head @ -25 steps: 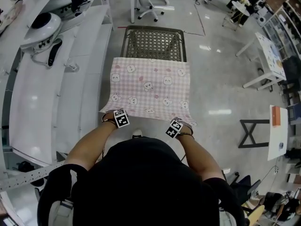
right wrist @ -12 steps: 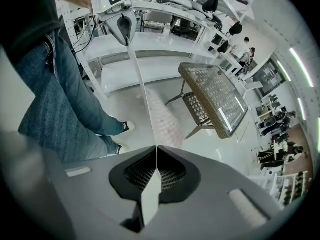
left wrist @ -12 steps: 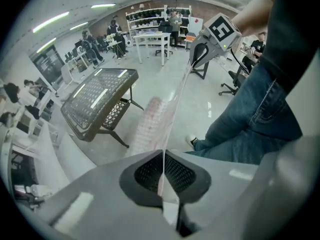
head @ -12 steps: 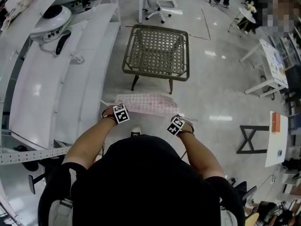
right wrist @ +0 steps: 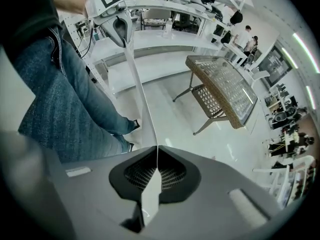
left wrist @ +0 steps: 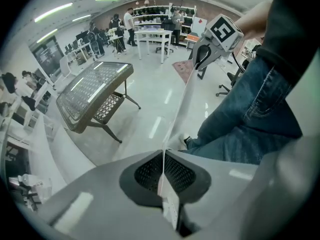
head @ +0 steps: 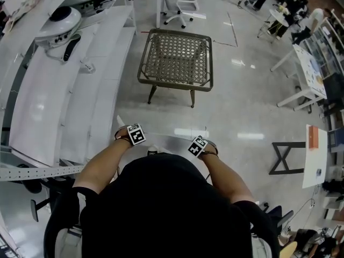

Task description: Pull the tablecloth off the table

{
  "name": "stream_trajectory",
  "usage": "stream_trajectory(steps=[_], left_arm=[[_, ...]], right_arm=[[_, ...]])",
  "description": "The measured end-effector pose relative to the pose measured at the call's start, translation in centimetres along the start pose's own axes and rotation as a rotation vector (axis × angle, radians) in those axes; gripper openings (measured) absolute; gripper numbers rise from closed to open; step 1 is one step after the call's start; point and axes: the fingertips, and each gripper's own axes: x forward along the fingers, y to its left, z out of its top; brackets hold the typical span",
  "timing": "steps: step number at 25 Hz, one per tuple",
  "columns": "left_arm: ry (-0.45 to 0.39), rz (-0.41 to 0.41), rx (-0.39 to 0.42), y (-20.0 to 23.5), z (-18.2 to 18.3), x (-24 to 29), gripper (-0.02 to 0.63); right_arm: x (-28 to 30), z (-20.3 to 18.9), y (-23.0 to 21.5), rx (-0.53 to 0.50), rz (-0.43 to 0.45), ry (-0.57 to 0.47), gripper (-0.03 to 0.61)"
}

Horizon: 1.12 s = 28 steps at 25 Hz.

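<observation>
Tablecloth [left wrist: 177, 115]: hung taut in the air near the person, well clear of the near edge of the wicker table [head: 174, 84]. Fingers of left gripper [left wrist: 163, 154] and right gripper [right wrist: 157, 148] were clamped on its edge, presumably to hold it above the floor.

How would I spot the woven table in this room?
Find the long white counter along the left of the head view; just right of it, alone on the floor, stands the table. It alone is brown lattice wicker on thin dark legs; the other desks are white.
</observation>
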Motion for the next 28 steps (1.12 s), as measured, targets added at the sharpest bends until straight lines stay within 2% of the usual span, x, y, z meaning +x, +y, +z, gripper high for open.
stream_trajectory(steps=[7,12,19,28], left_arm=[[-0.036,0.012,0.02,-1.3,1.5,0.0,0.001],[-0.065,0.05,0.019,-1.3,2.7,-1.3,0.0],[-0.121,0.143,-0.013,0.5,4.8,-4.6,0.002],[-0.208,0.294,0.002,3.9,9.3,-12.0,0.002]], right_arm=[[-0.9,-1.7,0.3,0.046,-0.003,-0.021,0.026],[-2.8,-1.8,-0.9,0.093,-0.035,-0.069,0.028],[-6.7,-0.7,-3.4,0.119,-0.101,-0.16,0.028],[-13.8,1.4,-8.9,0.16,-0.228,-0.29,0.031]])
